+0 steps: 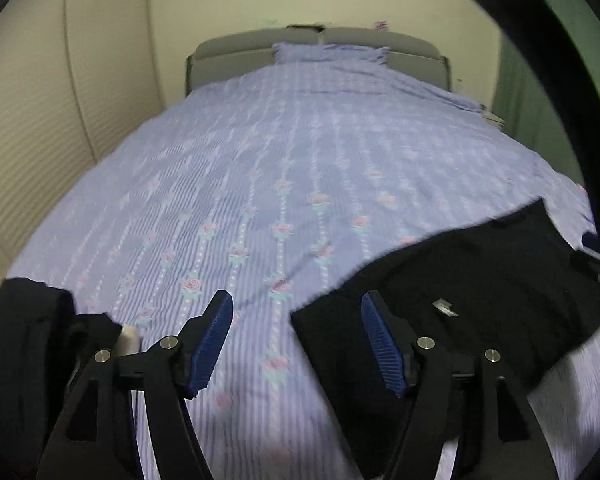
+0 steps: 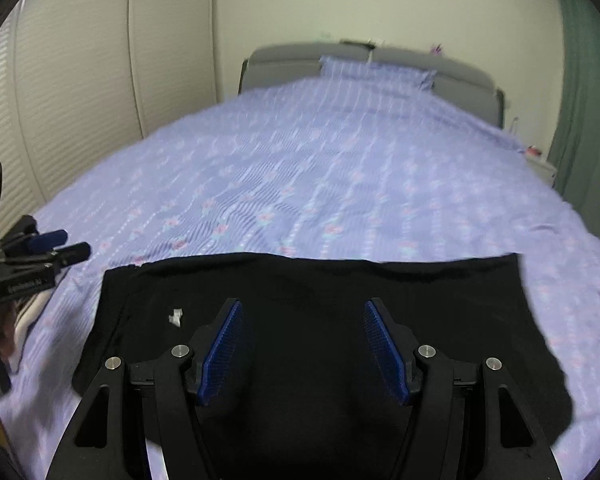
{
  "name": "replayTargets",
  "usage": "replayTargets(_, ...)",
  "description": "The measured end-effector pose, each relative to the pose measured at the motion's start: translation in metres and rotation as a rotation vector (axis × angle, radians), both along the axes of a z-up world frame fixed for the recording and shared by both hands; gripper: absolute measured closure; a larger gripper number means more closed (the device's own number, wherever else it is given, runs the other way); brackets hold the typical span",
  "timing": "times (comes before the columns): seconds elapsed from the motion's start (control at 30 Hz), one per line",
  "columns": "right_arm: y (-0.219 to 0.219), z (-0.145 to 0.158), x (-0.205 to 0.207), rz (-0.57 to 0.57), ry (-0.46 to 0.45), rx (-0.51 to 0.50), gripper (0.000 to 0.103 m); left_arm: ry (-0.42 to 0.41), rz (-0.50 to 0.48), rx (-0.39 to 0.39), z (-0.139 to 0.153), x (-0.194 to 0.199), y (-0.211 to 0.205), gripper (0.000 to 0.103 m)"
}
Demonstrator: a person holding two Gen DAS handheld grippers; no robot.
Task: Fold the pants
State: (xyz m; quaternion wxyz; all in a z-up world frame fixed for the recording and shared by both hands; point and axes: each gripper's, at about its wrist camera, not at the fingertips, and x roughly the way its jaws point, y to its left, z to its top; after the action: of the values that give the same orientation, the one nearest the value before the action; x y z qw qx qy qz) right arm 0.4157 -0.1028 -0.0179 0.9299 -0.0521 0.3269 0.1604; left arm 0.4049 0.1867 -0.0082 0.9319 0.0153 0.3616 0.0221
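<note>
Black pants (image 2: 312,320) lie folded flat on the purple flowered bedspread (image 2: 320,184), near the bed's front edge, with a small white tag (image 2: 175,316) showing. My right gripper (image 2: 303,320) is open and empty, hovering over the pants. In the left wrist view the pants (image 1: 480,288) lie to the right, with the tag (image 1: 445,307). My left gripper (image 1: 297,312) is open and empty, over the bedspread (image 1: 280,168) just left of the pants' edge. It also shows at the left in the right wrist view (image 2: 60,244).
A pillow (image 1: 332,54) and grey headboard (image 1: 236,54) stand at the far end. White slatted closet doors (image 1: 24,132) run along the left. A green curtain (image 2: 584,92) hangs at right. Dark clothing (image 1: 28,344) is bunched at the left edge of the bed.
</note>
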Motion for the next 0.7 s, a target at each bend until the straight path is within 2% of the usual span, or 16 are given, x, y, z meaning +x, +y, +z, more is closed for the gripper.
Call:
replayTargets(0.1, -0.049, 0.01, -0.035, -0.062, -0.028, 0.04, 0.04, -0.015, -0.076, 0.005, 0.007, -0.034, -0.037, 0.035)
replayTargets(0.2, -0.089, 0.009, -0.06, -0.114, -0.054, 0.045, 0.04, -0.026, -0.179, 0.018, 0.002, -0.065, -0.081, 0.034)
replayTargets(0.27, -0.11, 0.004, -0.071, -0.126, -0.044, 0.052, 0.04, -0.036, -0.231, 0.022, -0.007, -0.081, -0.11, 0.034)
replayTargets(0.43, -0.159, -0.019, -0.095, -0.104, 0.019, 0.093, 0.04, -0.048, -0.358, -0.024, -0.034, -0.107, -0.172, 0.034)
replayTargets(0.57, -0.185, -0.042, -0.106, -0.1, 0.083, 0.097, 0.04, -0.058, -0.51, 0.035, -0.047, -0.105, -0.228, 0.034)
replayTargets(0.7, -0.202, -0.058, -0.116, -0.088, 0.1, 0.126, 0.041, -0.089, -0.653, 0.127, -0.056, -0.104, -0.283, 0.034)
